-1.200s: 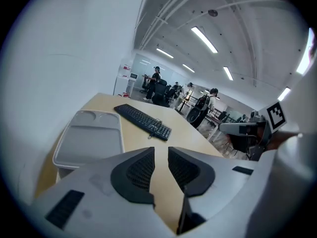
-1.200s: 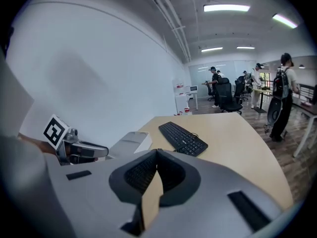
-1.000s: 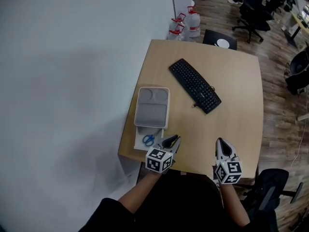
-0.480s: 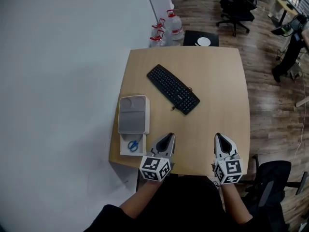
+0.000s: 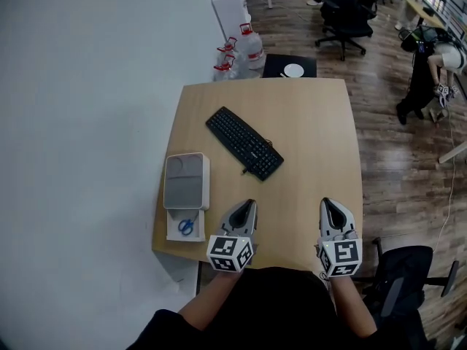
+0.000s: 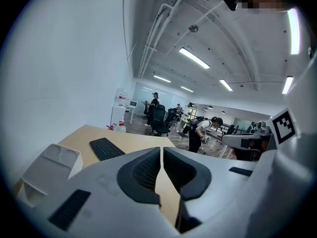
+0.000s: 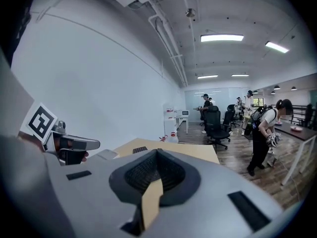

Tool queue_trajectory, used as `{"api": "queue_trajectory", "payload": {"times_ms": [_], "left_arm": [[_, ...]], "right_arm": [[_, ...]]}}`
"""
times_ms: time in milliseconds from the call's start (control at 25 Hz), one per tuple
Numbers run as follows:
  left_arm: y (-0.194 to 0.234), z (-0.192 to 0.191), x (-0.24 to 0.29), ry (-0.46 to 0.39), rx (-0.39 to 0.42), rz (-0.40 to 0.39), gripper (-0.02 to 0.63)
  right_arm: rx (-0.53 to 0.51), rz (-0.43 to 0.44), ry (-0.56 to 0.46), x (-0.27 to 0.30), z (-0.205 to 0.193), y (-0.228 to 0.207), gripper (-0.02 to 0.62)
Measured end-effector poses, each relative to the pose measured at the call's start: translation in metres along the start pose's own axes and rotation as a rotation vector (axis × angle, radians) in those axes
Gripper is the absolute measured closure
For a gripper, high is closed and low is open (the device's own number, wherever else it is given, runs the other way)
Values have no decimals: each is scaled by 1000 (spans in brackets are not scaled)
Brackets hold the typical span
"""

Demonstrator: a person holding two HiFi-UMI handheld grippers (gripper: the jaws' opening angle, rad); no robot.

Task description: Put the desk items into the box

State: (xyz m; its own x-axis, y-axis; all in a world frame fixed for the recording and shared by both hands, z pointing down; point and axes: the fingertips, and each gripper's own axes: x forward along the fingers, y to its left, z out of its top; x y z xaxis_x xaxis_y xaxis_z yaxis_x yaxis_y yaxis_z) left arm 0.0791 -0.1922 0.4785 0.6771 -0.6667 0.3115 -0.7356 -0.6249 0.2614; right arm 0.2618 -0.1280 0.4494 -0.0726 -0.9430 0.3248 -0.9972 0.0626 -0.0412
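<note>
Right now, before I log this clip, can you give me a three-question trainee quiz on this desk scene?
1. True or false: the blue scissors lie in the open end of the box.
2. Pick one: what is between the fingers of the left gripper? A) a pen B) a cable C) nothing
3. Short answer: which item lies on the desk outside the box?

Key: 1 true. 2 C, the fingers are shut on nothing. 3 the keyboard.
</note>
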Motion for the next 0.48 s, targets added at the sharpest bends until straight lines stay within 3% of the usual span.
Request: {"api": "queue_trajectory", "payload": {"times_ms": [480], "left_arm": [[10,4,6,-17,15,-6,578]], "right_arm": [[-31,8,-25,7,11,4,535]]}}
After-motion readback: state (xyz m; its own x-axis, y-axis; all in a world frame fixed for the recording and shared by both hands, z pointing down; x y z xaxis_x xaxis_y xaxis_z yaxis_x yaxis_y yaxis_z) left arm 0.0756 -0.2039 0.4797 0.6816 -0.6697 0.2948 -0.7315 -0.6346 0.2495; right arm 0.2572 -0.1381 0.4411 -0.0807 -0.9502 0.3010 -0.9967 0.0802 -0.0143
